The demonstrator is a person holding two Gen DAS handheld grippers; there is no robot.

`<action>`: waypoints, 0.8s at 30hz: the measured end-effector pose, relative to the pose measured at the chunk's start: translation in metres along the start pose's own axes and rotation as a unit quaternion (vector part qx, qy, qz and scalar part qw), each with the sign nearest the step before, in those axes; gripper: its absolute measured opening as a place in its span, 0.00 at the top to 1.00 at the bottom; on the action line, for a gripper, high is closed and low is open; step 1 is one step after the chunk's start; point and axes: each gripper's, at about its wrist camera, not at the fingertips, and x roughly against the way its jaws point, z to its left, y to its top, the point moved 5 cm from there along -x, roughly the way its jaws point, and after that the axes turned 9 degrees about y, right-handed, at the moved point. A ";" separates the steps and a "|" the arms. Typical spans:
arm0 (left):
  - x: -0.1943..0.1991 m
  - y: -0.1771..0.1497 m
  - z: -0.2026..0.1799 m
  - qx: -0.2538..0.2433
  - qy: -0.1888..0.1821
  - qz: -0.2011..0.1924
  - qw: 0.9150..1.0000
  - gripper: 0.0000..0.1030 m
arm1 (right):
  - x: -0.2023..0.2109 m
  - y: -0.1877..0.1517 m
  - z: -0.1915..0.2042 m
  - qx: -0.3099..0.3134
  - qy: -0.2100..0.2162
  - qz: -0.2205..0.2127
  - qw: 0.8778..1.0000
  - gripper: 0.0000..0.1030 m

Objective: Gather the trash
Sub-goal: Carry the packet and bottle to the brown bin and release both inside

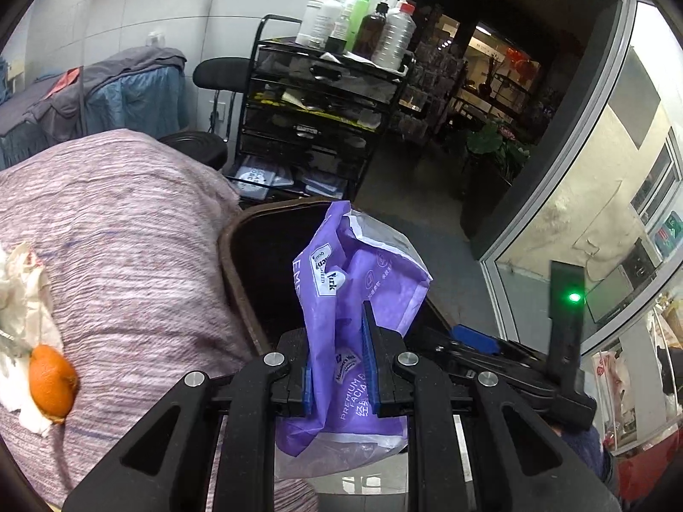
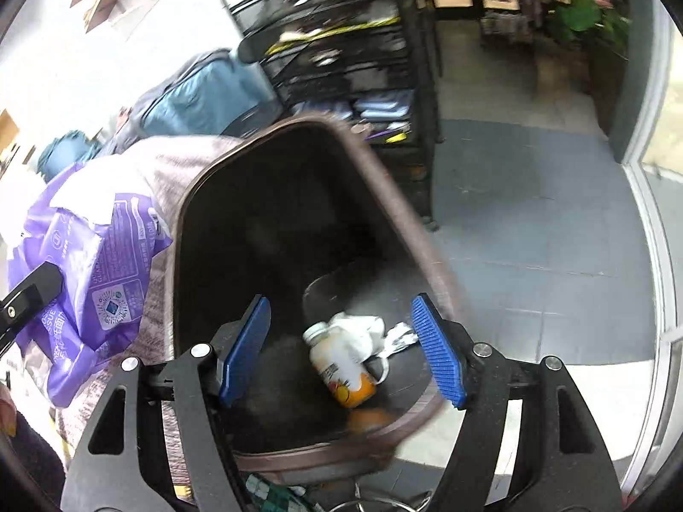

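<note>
**Inspector:** Report the left gripper (image 1: pixel 337 367).

**Assistant:** Its jaws are clamped narrow on a purple tissue wrapper (image 1: pixel 354 298), pinched low so the crumpled top stands up past the fingers. It hangs just in front of the brown bin (image 1: pixel 239 264), near the rim — placed, I judge, to be carried over the opening and dropped.

**Inspector:** And the right gripper (image 2: pixel 345 350)?

**Assistant:** Jaws wide, nothing between the pads. It looks straight down into the bin, where a small bottle (image 2: pixel 341 367), a wad of white paper (image 2: pixel 363 333) and something orange (image 2: pixel 369 420) lie on the bottom. Empty and above the bin — consistent with a hand that has nothing left to deliver.

**Inspector:** Anything outstanding?

**Assistant:** On the striped mauve cover (image 1: pixel 128 234) beside the bin, a piece of orange peel (image 1: pixel 53 379) rests against crumpled white tissue (image 1: pixel 21 298). Both are uncollected and well apart from either gripper.
</note>
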 end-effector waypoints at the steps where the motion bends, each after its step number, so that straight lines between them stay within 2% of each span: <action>1: -0.002 0.001 -0.004 -0.003 0.000 0.001 1.000 0.83 | 0.004 0.000 -0.006 -0.006 -0.005 -0.005 1.000 0.33; 8: -0.026 0.003 -0.029 -0.022 -0.002 0.019 1.000 0.83 | 0.021 0.002 -0.041 -0.047 -0.020 -0.026 0.998 0.33; 17: -0.051 -0.002 -0.036 -0.032 0.009 0.042 0.999 0.82 | 0.030 0.004 -0.054 -0.064 -0.026 -0.040 0.997 0.31; 19: -0.054 -0.003 -0.037 -0.034 0.009 0.044 0.998 0.70 | 0.029 0.004 -0.054 -0.066 -0.026 -0.041 0.997 0.28; 21: -0.055 -0.006 -0.036 -0.036 0.010 0.044 0.998 0.44 | 0.028 0.004 -0.055 -0.067 -0.026 -0.040 0.997 0.28; 24: -0.055 -0.009 -0.036 -0.042 0.018 0.036 0.998 0.26 | 0.028 0.002 -0.055 -0.069 -0.027 -0.040 0.996 0.26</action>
